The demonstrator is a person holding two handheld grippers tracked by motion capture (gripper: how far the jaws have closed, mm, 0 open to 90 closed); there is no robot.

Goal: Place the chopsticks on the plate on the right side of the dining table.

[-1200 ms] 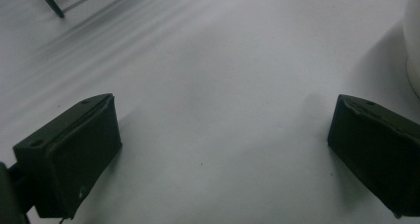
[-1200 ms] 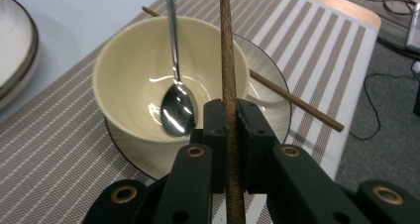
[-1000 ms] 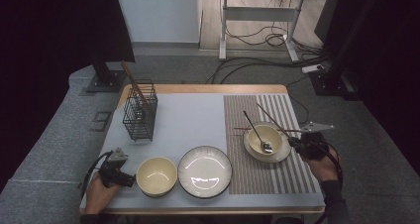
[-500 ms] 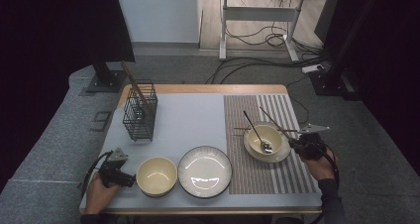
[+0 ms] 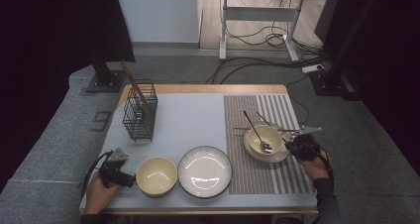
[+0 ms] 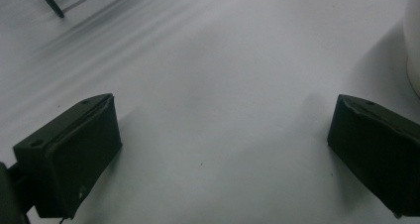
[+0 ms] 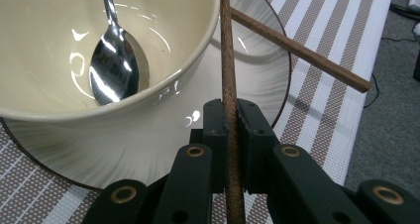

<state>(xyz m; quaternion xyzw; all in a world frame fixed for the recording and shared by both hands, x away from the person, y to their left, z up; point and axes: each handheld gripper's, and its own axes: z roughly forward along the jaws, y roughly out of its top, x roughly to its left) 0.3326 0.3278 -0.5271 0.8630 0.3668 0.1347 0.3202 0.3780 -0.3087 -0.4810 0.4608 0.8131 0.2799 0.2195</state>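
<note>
While the right gripper (image 7: pixel 231 122) hangs near the right edge of the tabletop (image 5: pixel 198 115), its fingers (image 7: pixel 252 130) are pinched almost together on 1 brown chopstick (image 7: pixel 228 60), which runs straight up between the pads and past the rim of the cream bowl (image 7: pixel 59 60). That tight pinch makes sense: a stick this thin gives the pads little to bite on. A second chopstick (image 7: pixel 302 50) lies slanted across the saucer (image 7: pixel 124 149) behind the bowl and out over the striped mat (image 7: pixel 327 95), apart from the held one, likely because they are being handled 1 at a time. A spoon (image 7: pixel 111 60) rests inside the bowl, handle leaning on the far rim.

From the high view, bowl and saucer sit on the mat by the right edge, with the right gripper (image 5: pixel 301 147) just beside them. Over at the near left corner, the left gripper (image 5: pixel 119 177) lies low by a second cream bowl (image 5: pixel 157 175), and in its own view the fingers (image 6: pixel 74 154) stand wide apart with nothing but bare tabletop between them, seemingly parked until needed. A ribbed plate (image 5: pixel 204 170) sits at the middle of the near edge. The wire basket (image 5: pixel 140 110) near the far left corner already holds upright sticks, so it reads as the likely home for these chopsticks.
</note>
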